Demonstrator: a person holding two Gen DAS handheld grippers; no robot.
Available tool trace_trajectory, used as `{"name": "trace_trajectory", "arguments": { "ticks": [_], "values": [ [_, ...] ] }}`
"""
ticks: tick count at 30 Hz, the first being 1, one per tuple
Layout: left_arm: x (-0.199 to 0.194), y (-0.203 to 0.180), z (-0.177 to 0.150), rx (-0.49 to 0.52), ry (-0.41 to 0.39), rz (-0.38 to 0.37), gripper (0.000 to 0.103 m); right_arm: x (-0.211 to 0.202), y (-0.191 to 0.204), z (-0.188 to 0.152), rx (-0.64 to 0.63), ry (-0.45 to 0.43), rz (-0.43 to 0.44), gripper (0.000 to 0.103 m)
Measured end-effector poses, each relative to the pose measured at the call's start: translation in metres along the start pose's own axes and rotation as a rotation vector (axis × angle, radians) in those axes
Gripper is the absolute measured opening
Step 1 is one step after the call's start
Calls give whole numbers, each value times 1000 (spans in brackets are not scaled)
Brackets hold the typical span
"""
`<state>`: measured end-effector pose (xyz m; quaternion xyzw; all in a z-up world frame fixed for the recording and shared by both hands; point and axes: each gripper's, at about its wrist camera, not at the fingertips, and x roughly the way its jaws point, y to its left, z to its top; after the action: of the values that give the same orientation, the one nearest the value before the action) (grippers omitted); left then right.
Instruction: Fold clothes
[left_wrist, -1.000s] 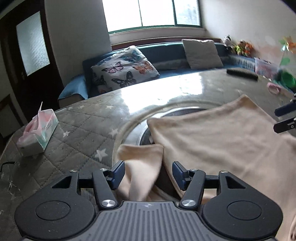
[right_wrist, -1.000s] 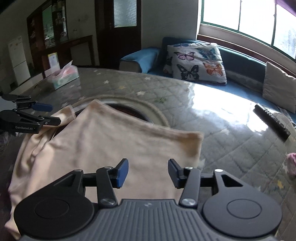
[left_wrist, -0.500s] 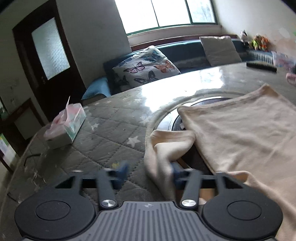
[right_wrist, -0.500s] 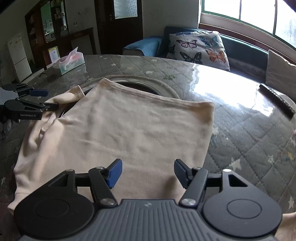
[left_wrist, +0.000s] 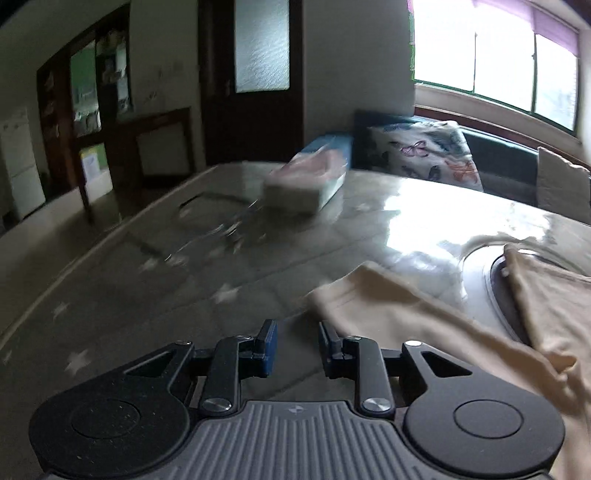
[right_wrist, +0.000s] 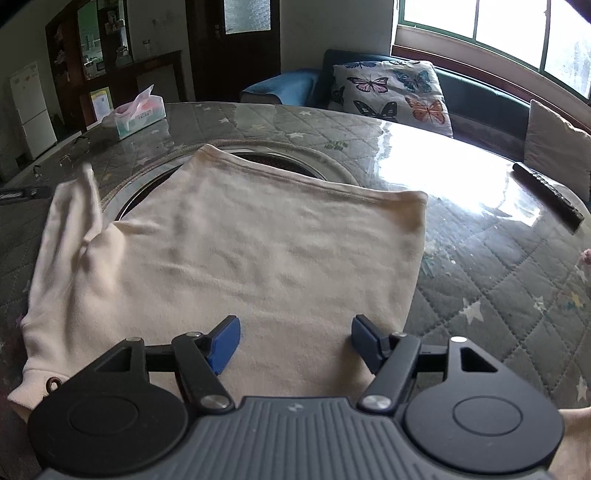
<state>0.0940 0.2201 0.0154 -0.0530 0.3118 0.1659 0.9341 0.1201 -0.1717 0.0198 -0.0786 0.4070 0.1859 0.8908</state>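
Observation:
A cream long-sleeved top (right_wrist: 258, 251) lies spread flat on the quilted table (right_wrist: 498, 280). My right gripper (right_wrist: 295, 343) hovers over its near part. Its jaws are opening wide, with cloth under them but nothing pinched. In the left wrist view the top's sleeve (left_wrist: 388, 306) stretches out to the left across the table. My left gripper (left_wrist: 297, 345) is just left of the cuff. Its jaws are closing to a narrow gap, and only bare table shows between them. The right wrist view shows that sleeve (right_wrist: 74, 214) blurred, with the left gripper (right_wrist: 18, 194) beyond it at the far left edge.
A tissue box (left_wrist: 306, 184) stands on the table ahead of the left gripper. A black remote (right_wrist: 546, 195) lies at the far right. A round sunken ring (right_wrist: 295, 162) marks the table's middle, partly under the top. A butterfly cushion (right_wrist: 388, 92) sits on the sofa behind.
My left gripper has swung left and rolled, and its jaws have narrowed. The sleeve, bunched between them before, now lies stretched leftward outside them. My right gripper's jaws have widened.

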Motion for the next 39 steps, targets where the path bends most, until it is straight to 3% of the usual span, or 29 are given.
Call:
{"name": "trace_trajectory", "arguments": {
  "ticks": [5, 10, 12, 14, 17, 18, 19, 23, 30, 37, 39],
  "values": [
    [-6, 5, 3, 3, 4, -59, 30, -12, 18, 1, -18, -25, 36, 68],
    [10, -10, 15, 7, 17, -98, 41, -29, 67, 1, -136, -54, 135, 65],
    [18, -14, 18, 10, 30, -104, 41, -35, 89, 1, -189, -63, 174, 60],
    [25, -19, 19, 18, 42, -111, 40, -38, 108, 0, -234, -73, 218, 60],
    [30, -22, 15, 32, 48, -111, 20, -36, 138, 0, -303, -68, 275, 52],
    [29, -23, 14, 37, 44, -122, 8, -34, 146, -1, -330, -67, 287, 49],
    [27, -23, 12, 35, 42, -130, 6, -32, 157, -2, -365, -71, 294, 47],
    [18, -20, 5, 33, 23, -101, 4, -24, 185, -8, -455, -70, 312, 35],
    [-20, 13, -9, -96, 3, -69, 4, -27, 194, -16, -465, -57, 344, 6],
    [-18, 26, -18, -128, 41, -45, 4, -29, 197, -29, -481, -55, 392, 7],
    [-21, 24, -20, -119, 29, -39, 4, -33, 199, -30, -485, -56, 401, 14]
  ]
}}
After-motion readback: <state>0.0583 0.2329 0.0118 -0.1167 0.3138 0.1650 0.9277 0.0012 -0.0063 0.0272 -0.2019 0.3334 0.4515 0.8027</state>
